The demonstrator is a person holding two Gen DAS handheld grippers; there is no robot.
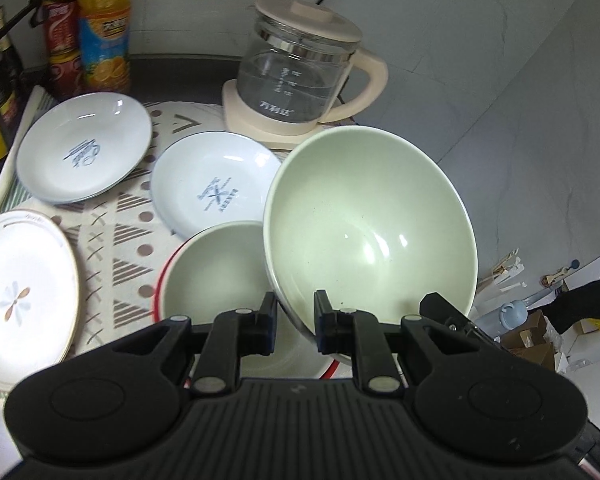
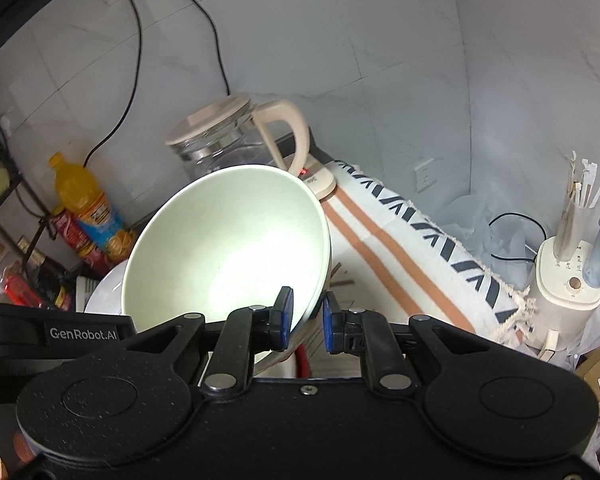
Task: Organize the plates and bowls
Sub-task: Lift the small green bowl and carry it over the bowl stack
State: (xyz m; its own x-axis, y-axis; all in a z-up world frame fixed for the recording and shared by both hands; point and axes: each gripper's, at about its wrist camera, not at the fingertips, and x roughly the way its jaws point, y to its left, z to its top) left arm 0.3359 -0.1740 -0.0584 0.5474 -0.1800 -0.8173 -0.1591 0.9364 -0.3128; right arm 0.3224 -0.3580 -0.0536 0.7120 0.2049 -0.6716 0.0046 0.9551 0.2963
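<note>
A large pale green bowl (image 1: 364, 224) hangs tilted above the patterned cloth, held by its rim from two sides. My left gripper (image 1: 296, 308) is shut on the near rim, one pad inside the bowl and one outside. In the right wrist view my right gripper (image 2: 306, 304) is shut on the same bowl (image 2: 228, 240) at another part of its rim. Just below and left sits a smaller green bowl with a red rim (image 1: 212, 272). Two pale blue plates (image 1: 84, 148) (image 1: 216, 188) and a white flower plate (image 1: 20, 292) lie on the cloth.
A glass kettle on a cream base (image 1: 300, 72) stands at the back near the wall. An orange juice bottle (image 1: 104, 28) and red cans (image 1: 62, 40) stand back left. To the right, past the cloth's fringed edge (image 2: 512, 304), is a white appliance (image 2: 568, 284) holding chopsticks.
</note>
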